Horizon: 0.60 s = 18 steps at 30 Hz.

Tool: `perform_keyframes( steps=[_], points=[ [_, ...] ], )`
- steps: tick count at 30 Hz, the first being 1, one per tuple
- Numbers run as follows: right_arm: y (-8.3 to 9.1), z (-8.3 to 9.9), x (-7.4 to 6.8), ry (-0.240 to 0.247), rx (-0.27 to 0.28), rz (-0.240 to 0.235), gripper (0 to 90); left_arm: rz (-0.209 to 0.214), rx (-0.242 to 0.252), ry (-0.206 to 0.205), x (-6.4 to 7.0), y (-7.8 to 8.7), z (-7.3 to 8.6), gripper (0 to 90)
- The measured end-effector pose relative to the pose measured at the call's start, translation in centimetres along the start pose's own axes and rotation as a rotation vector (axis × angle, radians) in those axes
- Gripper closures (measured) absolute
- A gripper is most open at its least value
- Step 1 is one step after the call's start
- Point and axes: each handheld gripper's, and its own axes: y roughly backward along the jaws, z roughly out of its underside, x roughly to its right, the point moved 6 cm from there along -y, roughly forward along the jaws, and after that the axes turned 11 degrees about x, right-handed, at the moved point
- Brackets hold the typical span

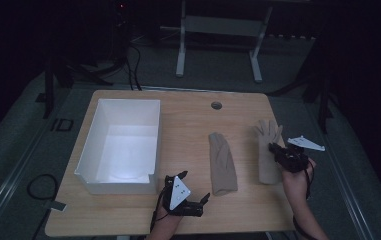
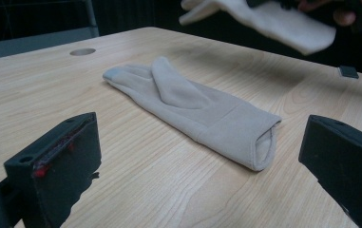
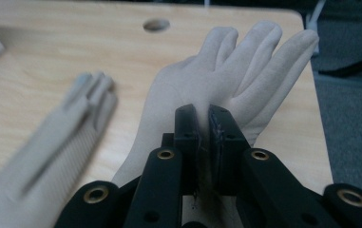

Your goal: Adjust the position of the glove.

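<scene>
Right gripper view: the right tongs (image 3: 206,137) are pinched on the spread glove (image 3: 245,71), which should be lifted clear of the worktop (image 3: 64,52) before swinging. The left tongs (image 2: 202,161) are spread before the flat glove (image 2: 202,114), whose cuff should be straddled squarely.

The high view is dim, and the room around the table (image 1: 128,220) is almost black. Light falls from above and makes a bright patch on the floor of the white box (image 1: 123,150). The left gripper view is brighter, and there the near black jaws look soft. In the right gripper view the left glove (image 3: 50,142) is blurred, and the right glove (image 3: 235,71) is sharper.
</scene>
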Motion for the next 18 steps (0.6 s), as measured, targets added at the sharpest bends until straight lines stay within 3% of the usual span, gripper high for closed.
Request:
perform_keyframes(
  steps=[8, 18],
  points=[
    [-0.3, -2.7, -3.1, 0.006, 0.034, -0.047, 82.9, 0.000, 0.000, 0.002, 0.0, 0.0, 0.0, 0.6],
    [-2.3, -3.6, -8.4, 0.013, 0.031, -0.119, 82.9, 0.001, 0.001, 0.002, 0.0, 0.0, 0.0, 0.6]
  ],
)
